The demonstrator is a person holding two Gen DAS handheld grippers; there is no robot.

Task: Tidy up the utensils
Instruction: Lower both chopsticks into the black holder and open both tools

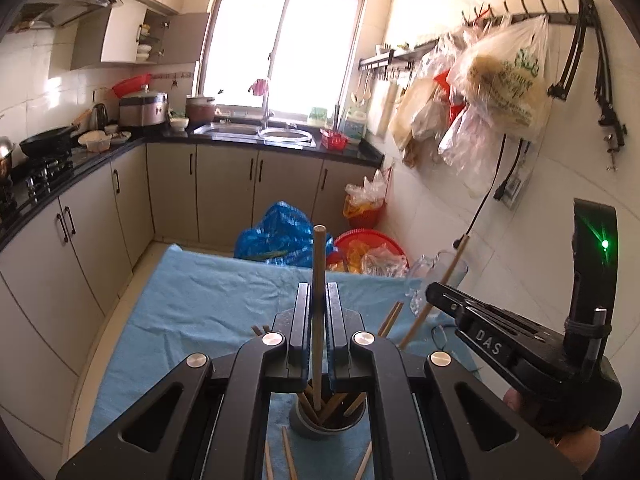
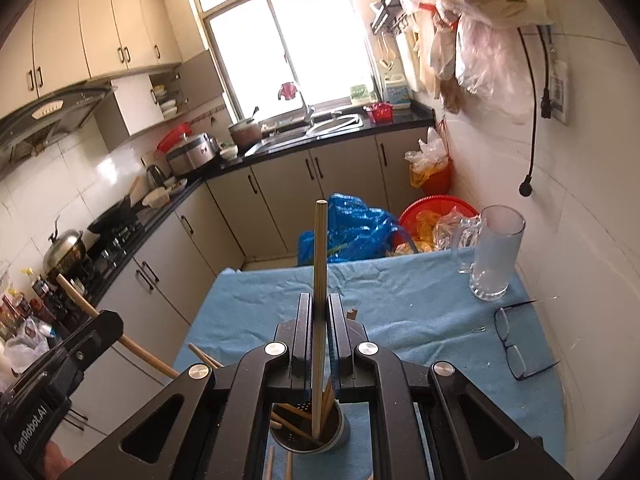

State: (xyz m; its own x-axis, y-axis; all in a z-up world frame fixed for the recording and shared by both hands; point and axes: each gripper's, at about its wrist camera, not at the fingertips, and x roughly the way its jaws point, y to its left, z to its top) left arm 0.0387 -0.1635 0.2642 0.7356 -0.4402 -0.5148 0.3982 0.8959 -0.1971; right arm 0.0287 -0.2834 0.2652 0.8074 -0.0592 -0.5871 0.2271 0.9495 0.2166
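Note:
In the left wrist view my left gripper (image 1: 319, 290) is shut on a wooden chopstick (image 1: 319, 256) that stands upright, its lower end down in the grey utensil holder (image 1: 304, 430) among several other chopsticks. To the right, my right gripper (image 1: 434, 290) grips a slanted chopstick (image 1: 454, 270). In the right wrist view my right gripper (image 2: 320, 300) is shut on a pale chopstick (image 2: 321, 248), its lower end inside the holder (image 2: 344, 434). At the left edge, my left gripper (image 2: 114, 322) holds its wooden chopstick (image 2: 76, 296).
Loose chopsticks (image 1: 390, 318) lie on the blue cloth (image 1: 192, 304) around the holder. A glass mug (image 2: 496, 252) and a pair of glasses (image 2: 512, 340) sit at the table's right side. Blue bag (image 2: 352, 224) and red baskets stand on the floor beyond.

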